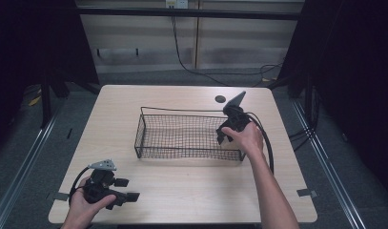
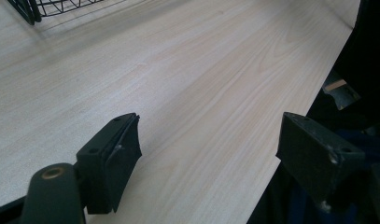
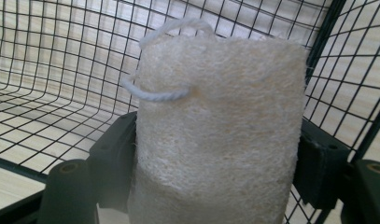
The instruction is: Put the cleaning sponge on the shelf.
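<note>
Held thing: a pale cream, fibrous loofah pad (image 3: 220, 130) with a white cord loop (image 3: 156, 93) at its top, standing upright between the jaws of the right gripper (image 3: 215, 163).
Right jaws: clamped on the pad's two sides, low on its body; the long axis runs up and away from the jaws.
Where it is: at the right end of the black wire-mesh basket (image 1: 148, 143), the right gripper (image 1: 226, 132) tipped down over that end. The gripper view has mesh behind and to the right of the pad, so it is probably already inside the rim, though the high view hides the pad behind the hand.
Key relation: the basket floor lies below and ahead of the pad; the right wall and corner post stand just beside it.
Left gripper (image 1: 125, 189): jaws wide apart, holding nothing, low over the near left corner of the light wooden table (image 2: 187, 74), well apart from the basket.
Nearer hand: the right, by far.
In the way: the near corner wires; the basket's inside seems bare.
Next move, as I judge: lower and let go.
</note>
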